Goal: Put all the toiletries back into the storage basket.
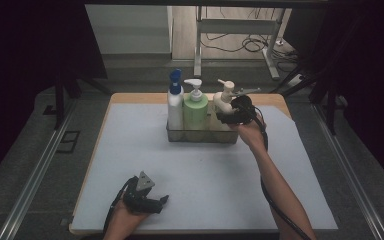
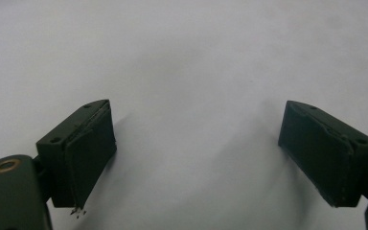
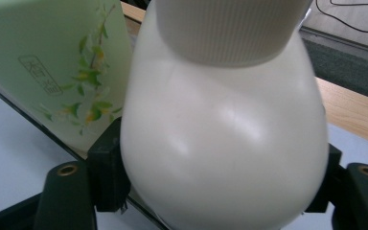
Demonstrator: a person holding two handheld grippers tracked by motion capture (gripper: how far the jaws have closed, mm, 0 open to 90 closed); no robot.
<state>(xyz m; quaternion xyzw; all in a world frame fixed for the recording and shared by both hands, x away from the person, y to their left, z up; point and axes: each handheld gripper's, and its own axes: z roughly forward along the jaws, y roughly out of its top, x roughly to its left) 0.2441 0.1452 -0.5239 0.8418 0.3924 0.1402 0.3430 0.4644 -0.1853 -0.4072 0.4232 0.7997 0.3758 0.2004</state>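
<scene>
Standing by the table, I count three pump bottles in the clear plastic caddy [image 1: 172, 135]: a white one with a blue top [image 1: 175, 102], a pale green one [image 1: 195, 111], and a round cream-white bottle [image 3: 223, 143]. The right gripper [image 1: 235, 116] has its jaws around that cream bottle's belly, seemingly pressing both sides. The left gripper [image 2: 196, 158] rests wide open and empty on the grey mat [image 1: 205, 175]. Whether the cream bottle is arriving or leaving I cannot tell; it sits at the caddy's right end.

From above the near edge we are looking forward and down over the table [image 1: 130, 150]. Our left camera is hovering close over its bare surface; our right camera is pressing near the cream bottle [image 3: 225, 143], which the high view is sharing.
</scene>
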